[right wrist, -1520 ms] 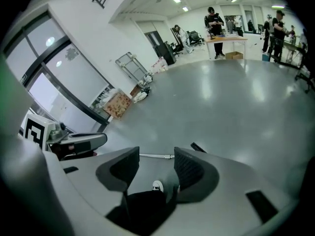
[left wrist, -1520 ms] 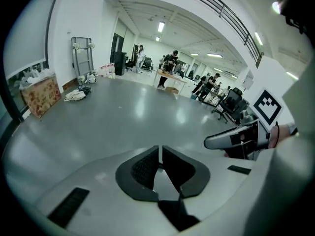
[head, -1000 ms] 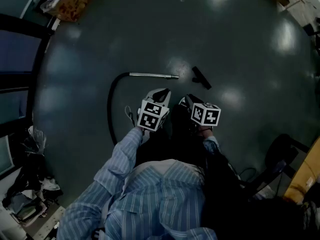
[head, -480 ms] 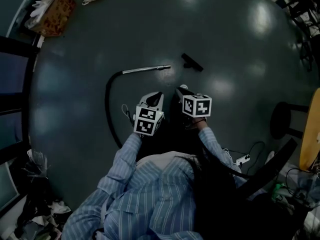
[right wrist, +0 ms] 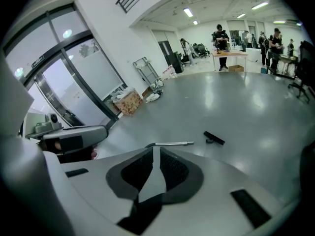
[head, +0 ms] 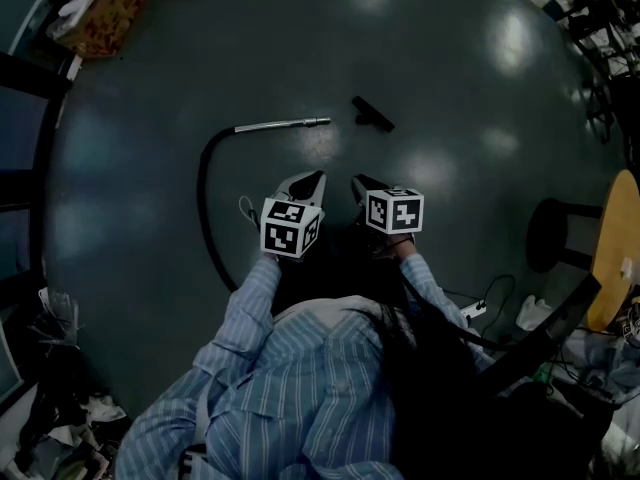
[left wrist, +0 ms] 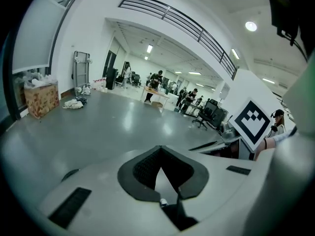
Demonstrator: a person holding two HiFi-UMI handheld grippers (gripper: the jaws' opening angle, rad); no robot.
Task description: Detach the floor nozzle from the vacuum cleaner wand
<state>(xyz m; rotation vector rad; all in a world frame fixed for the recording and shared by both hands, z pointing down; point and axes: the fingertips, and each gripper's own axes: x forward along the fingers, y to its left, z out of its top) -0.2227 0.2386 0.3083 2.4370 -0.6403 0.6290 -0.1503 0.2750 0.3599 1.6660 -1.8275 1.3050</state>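
Note:
The silver wand [head: 280, 124] lies on the dark floor, joined to a black hose [head: 203, 203] that curves back toward me. The black floor nozzle [head: 372, 114] lies apart from the wand's free end, with a small gap between them. The right gripper view shows the same wand [right wrist: 170, 143] and nozzle [right wrist: 214, 138] on the floor ahead. My left gripper [head: 312, 178] [left wrist: 160, 149] hangs short of the wand, shut and empty. My right gripper [head: 358, 180] [right wrist: 154, 149] is beside it, its jaws a narrow slit apart with nothing between them.
A patterned cardboard box [head: 100, 23] and rags sit at the far left by a glass wall. A black stool [head: 545, 233], a yellow round table [head: 612, 253] and a power strip [head: 472, 314] with cables are at the right. Clutter [head: 50, 398] lies at the lower left. People work at distant desks.
Both grippers have drawn back from the wand and nozzle and risen slightly. The wand and nozzle now sit farther from the gripper tips and have not moved on the floor.

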